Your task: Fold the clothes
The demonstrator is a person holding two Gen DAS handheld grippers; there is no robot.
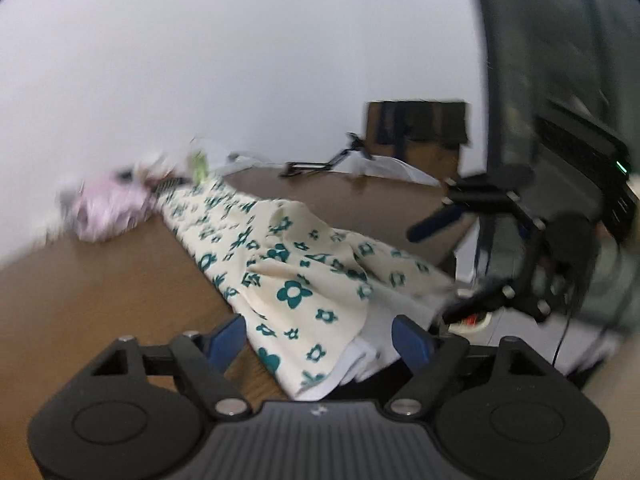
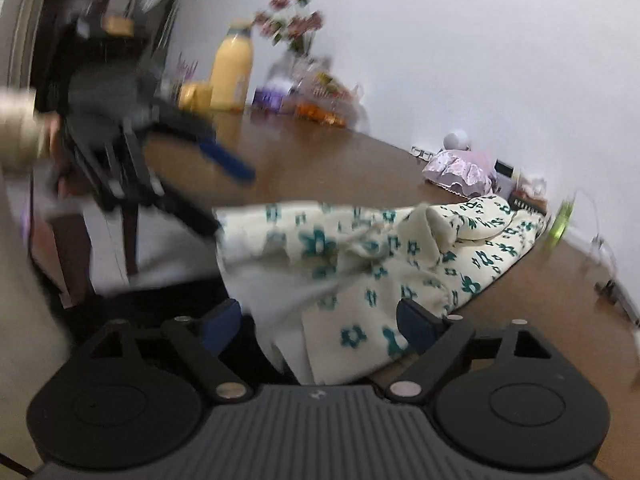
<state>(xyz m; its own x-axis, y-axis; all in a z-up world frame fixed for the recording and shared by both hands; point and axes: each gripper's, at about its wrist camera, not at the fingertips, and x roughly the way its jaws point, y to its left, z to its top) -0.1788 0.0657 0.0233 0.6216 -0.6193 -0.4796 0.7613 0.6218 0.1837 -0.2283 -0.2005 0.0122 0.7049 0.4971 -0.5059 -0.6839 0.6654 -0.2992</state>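
A: Item one, largest. Wooden table point(image 1: 100, 280), filling the lower left and centre of the left wrist view.

B: Entered. Item two?

A: Cream garment with teal flower print point(image 1: 288, 264), lying along the table from the far centre to the near edge, rumpled, with a ridge of raised folds at its middle. Its near end hangs over the table edge; a white inner layer shows at lower centre. In the right wrist view the same garment point(image 2: 400, 256) runs from centre to the right of the frame.

B: Flat or folded?

A: Neither cleanly. Bunched; blur hides the hems.

B: Tongs?

A: Left gripper point(image 1: 318, 336), bottom centre, jaws spread wide, the near end of the cloth lying between the blue pads, not pinched. Right gripper point(image 2: 320, 320), bottom centre, likewise wide open over the hanging end, holding nothing. Each also shows in the other's view, at the side edge, open.

B: Step in hand?

A: By my judgement, taking hold of the near end, one gripper at each side. Whether this opens a fold or follows a release, the frames do not settle.

B: What does a grip call for?

A: Each pair closing on one layer's edge only, well apart, so the cloth draws taut.

B: Smaller lots?

A: Pink ruffled item point(image 2: 460, 168), far right; yellow bottle point(image 2: 232, 72), upper left.
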